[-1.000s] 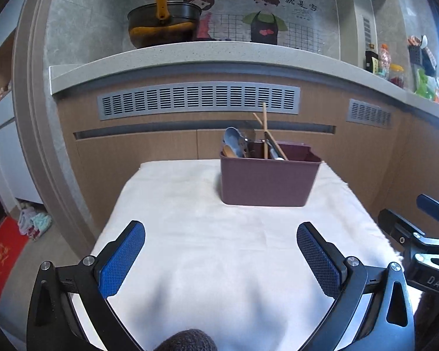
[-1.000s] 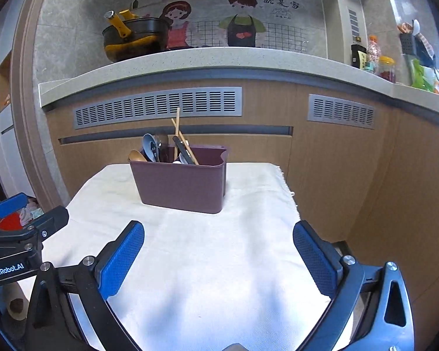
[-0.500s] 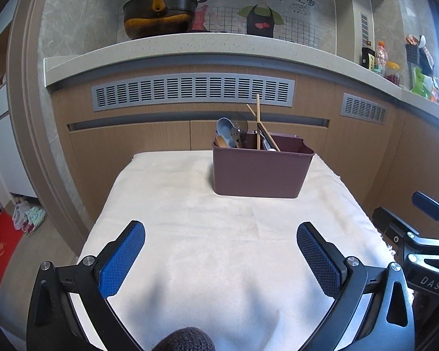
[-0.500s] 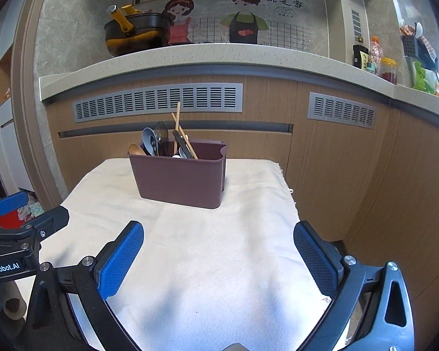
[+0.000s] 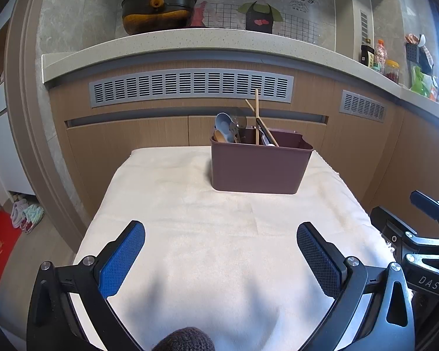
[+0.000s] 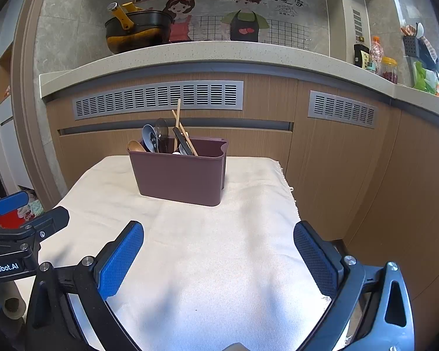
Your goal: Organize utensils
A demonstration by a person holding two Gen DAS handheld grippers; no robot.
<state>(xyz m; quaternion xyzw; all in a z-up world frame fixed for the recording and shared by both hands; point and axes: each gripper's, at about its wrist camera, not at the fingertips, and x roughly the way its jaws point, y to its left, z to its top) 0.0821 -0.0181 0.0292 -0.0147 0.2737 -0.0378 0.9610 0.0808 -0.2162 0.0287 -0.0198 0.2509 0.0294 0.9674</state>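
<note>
A maroon utensil caddy [image 5: 259, 163] [image 6: 180, 175] stands at the far side of a table under a cream cloth [image 5: 219, 234] [image 6: 213, 248]. Spoons [image 5: 224, 124] [image 6: 149, 139] and wooden chopsticks [image 5: 256, 111] [image 6: 178, 120] stick up out of it. My left gripper [image 5: 221, 247] hovers open over the near cloth, nothing between its blue pads. My right gripper [image 6: 218, 247] is open too, low over the cloth and well short of the caddy. Each gripper shows at the edge of the other's view, the right gripper [image 5: 424, 239] beside the left gripper [image 6: 23, 228].
A wooden counter front with grey vents [image 5: 190, 87] rises right behind the table. A black pot with a yellow handle [image 5: 158, 11] sits on the stone counter, and bottles and jars [image 6: 377, 58] stand at its right end. Slippers [image 5: 26, 213] lie on the floor to the left.
Both views have dropped and pulled back slightly, so the caddy sits a little lower and farther. Both grippers stay open and empty.
</note>
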